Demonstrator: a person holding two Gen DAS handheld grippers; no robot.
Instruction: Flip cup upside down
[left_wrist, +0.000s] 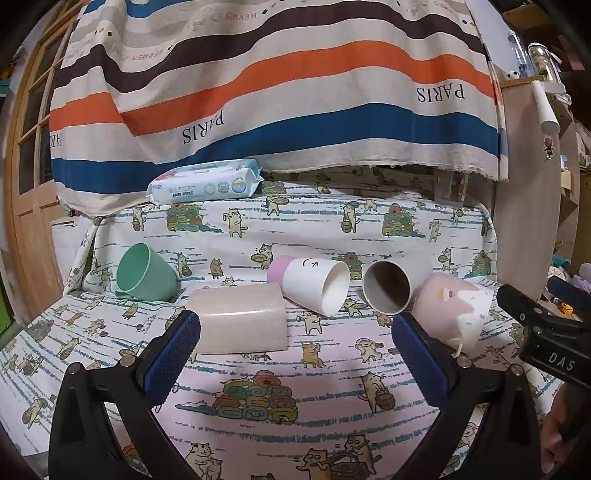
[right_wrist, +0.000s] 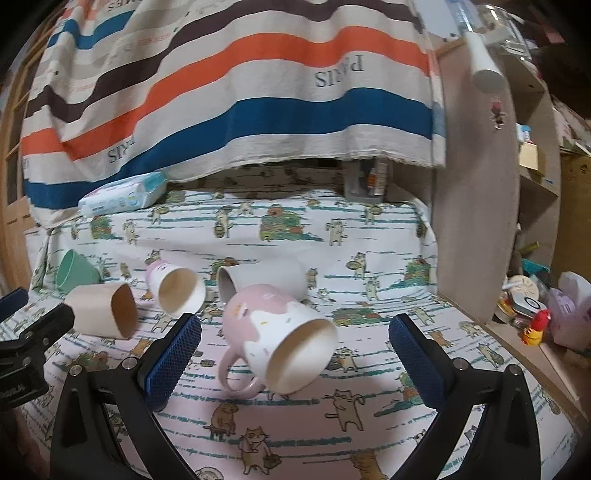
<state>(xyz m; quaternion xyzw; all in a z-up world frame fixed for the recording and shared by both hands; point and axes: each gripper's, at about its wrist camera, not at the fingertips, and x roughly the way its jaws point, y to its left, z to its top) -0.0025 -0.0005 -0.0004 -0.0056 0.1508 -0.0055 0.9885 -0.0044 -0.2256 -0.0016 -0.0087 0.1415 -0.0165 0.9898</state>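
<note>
Several cups lie on their sides on the cat-print cloth. In the left wrist view: a green cup (left_wrist: 146, 275), a beige squarish cup (left_wrist: 240, 319), a white cup with a pink base (left_wrist: 314, 284), a grey cup (left_wrist: 391, 288) and a pink-and-white mug (left_wrist: 454, 310). My left gripper (left_wrist: 295, 328) is open and empty, its left pad beside the beige cup. In the right wrist view the pink-and-white mug (right_wrist: 273, 339) lies between the open fingers of my right gripper (right_wrist: 295, 332), mouth toward me, handle down. The beige cup (right_wrist: 103, 310), white cup (right_wrist: 177, 288), grey cup (right_wrist: 258, 280) and green cup (right_wrist: 75, 271) lie behind.
A pack of baby wipes (left_wrist: 205, 182) lies at the back left under a hanging striped cloth (left_wrist: 277, 85). A wooden panel (right_wrist: 476, 221) and cluttered shelves (right_wrist: 535, 314) stand on the right. The right gripper's body (left_wrist: 543, 332) shows at the left view's right edge.
</note>
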